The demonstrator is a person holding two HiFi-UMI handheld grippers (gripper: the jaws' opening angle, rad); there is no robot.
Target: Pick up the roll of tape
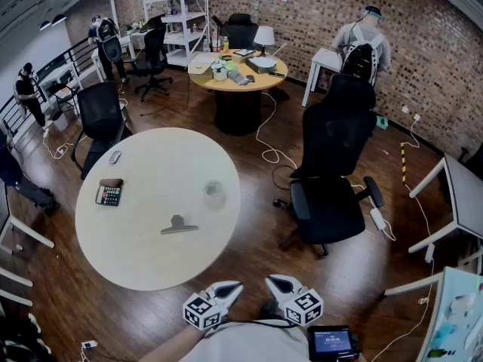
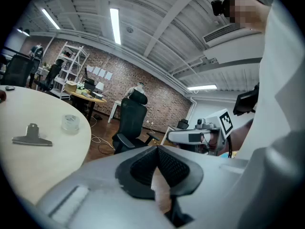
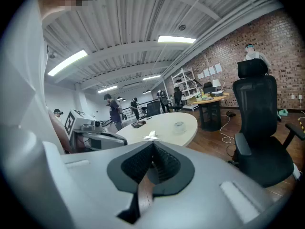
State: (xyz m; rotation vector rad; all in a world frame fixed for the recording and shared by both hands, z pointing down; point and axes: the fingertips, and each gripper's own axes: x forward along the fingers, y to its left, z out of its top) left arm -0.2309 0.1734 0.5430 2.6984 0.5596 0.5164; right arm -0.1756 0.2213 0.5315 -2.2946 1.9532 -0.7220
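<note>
The roll of tape is a small clear ring lying flat on the right half of the round white table. It also shows in the left gripper view, tape, and far off in the right gripper view, tape. Both grippers hang close to the person's body, short of the table's near edge and well away from the tape. My left gripper is shut, its pads meeting with nothing between them. My right gripper is shut and empty too.
On the table lie a metal binder clip, a calculator and a mouse. A black office chair stands right of the table. Farther back are a wooden round table, another chair and several people.
</note>
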